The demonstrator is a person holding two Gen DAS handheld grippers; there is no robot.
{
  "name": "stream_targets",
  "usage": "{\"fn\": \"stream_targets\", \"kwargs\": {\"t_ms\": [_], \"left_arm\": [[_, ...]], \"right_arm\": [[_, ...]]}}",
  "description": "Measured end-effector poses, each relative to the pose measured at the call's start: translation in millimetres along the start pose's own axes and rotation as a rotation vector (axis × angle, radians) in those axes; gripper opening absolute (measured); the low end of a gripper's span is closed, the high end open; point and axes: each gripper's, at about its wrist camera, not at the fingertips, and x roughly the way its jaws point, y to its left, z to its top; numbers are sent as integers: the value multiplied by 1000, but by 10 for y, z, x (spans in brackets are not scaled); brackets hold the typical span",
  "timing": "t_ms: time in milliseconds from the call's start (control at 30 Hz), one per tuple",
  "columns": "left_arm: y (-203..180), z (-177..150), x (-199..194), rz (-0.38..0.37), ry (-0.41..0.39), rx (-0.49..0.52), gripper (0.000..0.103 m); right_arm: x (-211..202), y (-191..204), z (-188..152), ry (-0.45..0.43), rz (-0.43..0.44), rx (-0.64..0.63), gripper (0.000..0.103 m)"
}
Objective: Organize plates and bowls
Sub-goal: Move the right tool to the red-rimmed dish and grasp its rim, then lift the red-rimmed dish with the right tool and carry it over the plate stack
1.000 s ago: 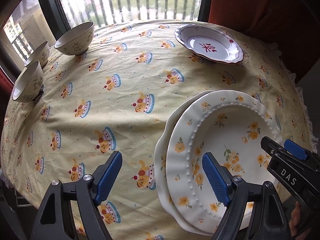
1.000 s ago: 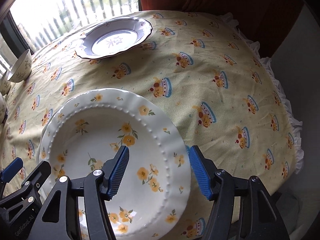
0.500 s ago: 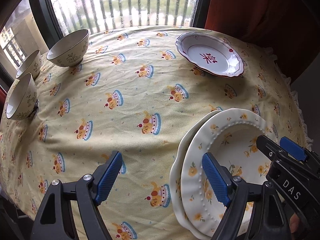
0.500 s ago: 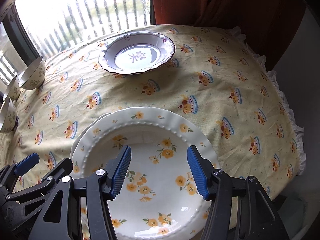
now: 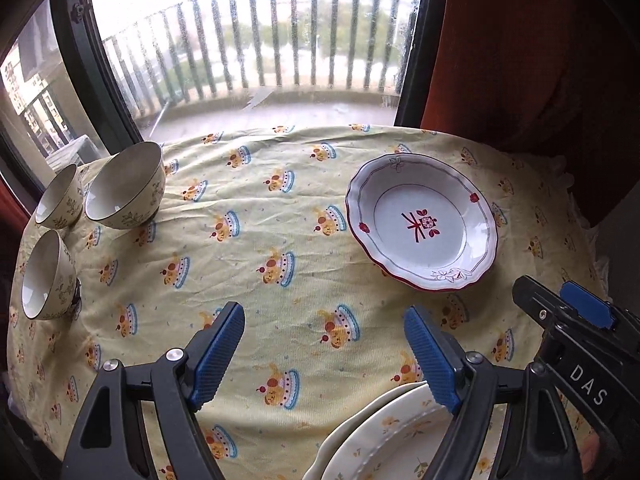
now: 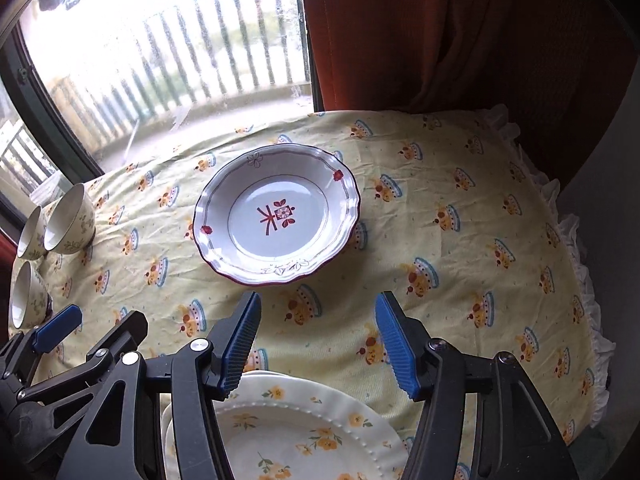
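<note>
A stack of two cream plates with yellow flowers (image 6: 304,436) lies at the table's near edge, seen at the bottom right of the left wrist view (image 5: 384,436). A white deep plate with a red rim and red mark (image 5: 424,228) (image 6: 276,220) sits farther back. Three cream bowls (image 5: 124,192) (image 6: 68,220) stand at the far left. My left gripper (image 5: 324,354) hangs open above bare cloth, left of the stack. My right gripper (image 6: 318,346) is open too, above the stack's far rim, nothing between its fingers.
A yellow tablecloth with a cake print (image 5: 248,280) covers the round table. A window with balcony railings (image 5: 256,48) is behind it, and a red curtain (image 6: 460,32) hangs at the back right. A white frill (image 6: 576,240) marks the right table edge.
Both grippers have pulled back and risen from the flowered plates, which slid toward the bottom of each view. The red-rimmed plate now sits nearer the middle of both views. Jaw gaps look the same.
</note>
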Motion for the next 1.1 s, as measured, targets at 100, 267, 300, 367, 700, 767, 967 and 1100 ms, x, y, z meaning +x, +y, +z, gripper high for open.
{"fn": "stream_targets", "kwargs": {"t_ms": [100, 267, 300, 367, 700, 767, 967, 1100], "left_arm": [[-79, 139, 176, 22, 6, -17, 83], [-162, 368, 495, 59, 21, -46, 83], [-174, 415, 556, 63, 23, -51, 82], [-214, 503, 675, 69, 24, -58, 82], [-418, 732, 1223, 75, 74, -59, 70], [-417, 727, 1294, 75, 86, -67, 67], [-435, 744, 1402, 61, 96, -67, 55], [-459, 774, 1417, 67, 94, -62, 53]], "right_arm": [[128, -51, 195, -18, -1, 5, 68], [472, -141, 495, -4, 26, 6, 71], [548, -154, 547, 2, 30, 4, 71], [684, -178, 642, 9, 35, 1, 71], [1217, -274, 914, 21, 24, -9, 71], [1309, -283, 925, 34, 28, -9, 71], [1485, -275, 924, 67, 38, -22, 56], [1554, -244, 928, 84, 43, -33, 47]]}}
